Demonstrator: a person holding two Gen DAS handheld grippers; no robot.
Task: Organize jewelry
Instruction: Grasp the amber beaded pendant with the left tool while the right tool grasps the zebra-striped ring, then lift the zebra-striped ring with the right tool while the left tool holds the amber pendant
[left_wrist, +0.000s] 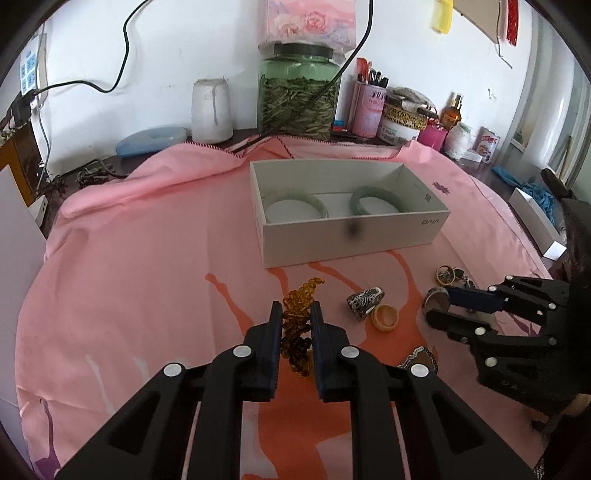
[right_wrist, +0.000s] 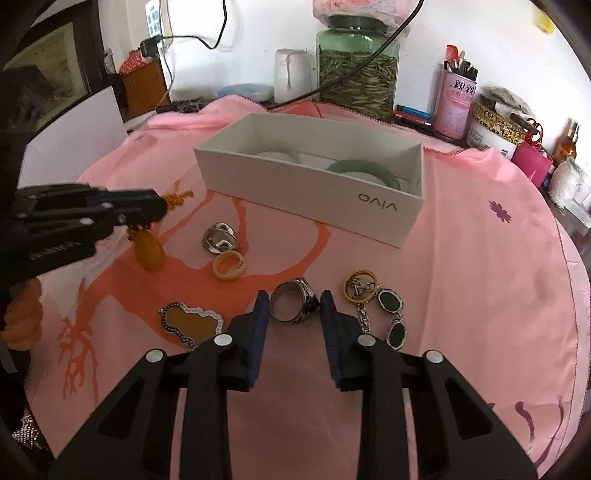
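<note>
My left gripper is shut on a string of amber beads, lifted a little off the pink cloth. In the right wrist view, an amber pendant hangs below this gripper. My right gripper is shut on a dark silver ring that lies on the cloth; both pads touch its sides. Behind stands an open white box with two pale green bangles lying flat inside.
Loose on the cloth lie a patterned silver ring, a yellow ring, a gourd-shaped pendant and a gold ring with a chain and dark stones. A glass jar, white cup, cable and tins line the back wall.
</note>
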